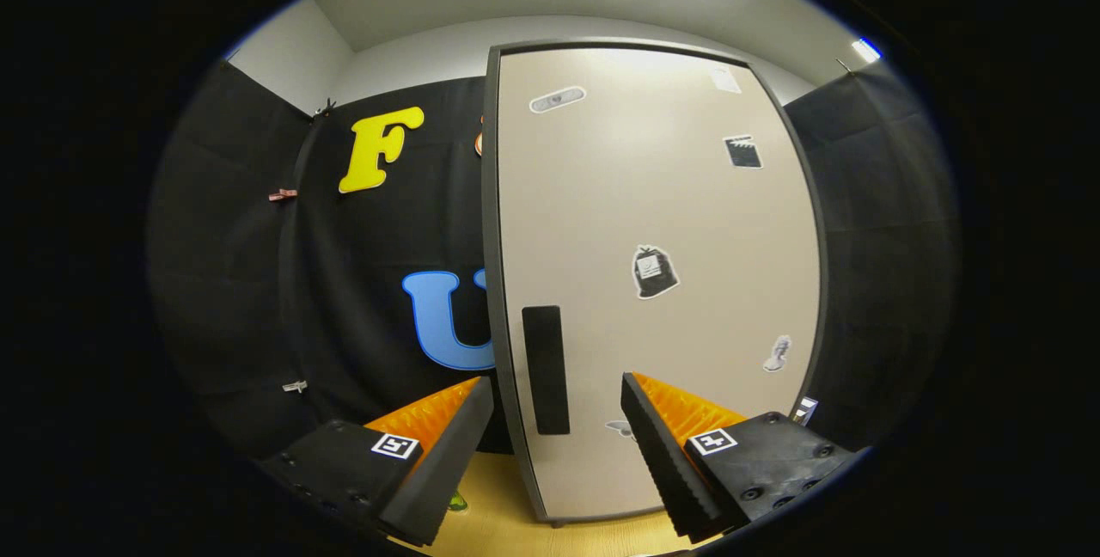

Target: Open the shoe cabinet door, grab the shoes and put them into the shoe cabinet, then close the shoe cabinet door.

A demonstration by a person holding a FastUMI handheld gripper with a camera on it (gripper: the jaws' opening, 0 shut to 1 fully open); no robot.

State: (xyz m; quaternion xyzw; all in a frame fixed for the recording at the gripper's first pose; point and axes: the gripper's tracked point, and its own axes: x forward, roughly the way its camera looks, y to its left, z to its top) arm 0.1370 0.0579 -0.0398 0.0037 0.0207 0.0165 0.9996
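The shoe cabinet (653, 196) stands upright just beyond my fingers, a tall pale beige box with a dark frame. Its door is shut and carries several small stickers. A dark vertical handle recess (546, 368) sits low near the door's left edge. My gripper (557, 398) is open, its two fingers spread apart with nothing between them. The handle recess lines up in the gap between the fingertips, a little ahead of them.
The cabinet rests on a light wooden surface (507, 514). Black cloth walls close in on the left and right of the cabinet. A small green thing (457, 503) peeks out by the left finger on the wooden surface.
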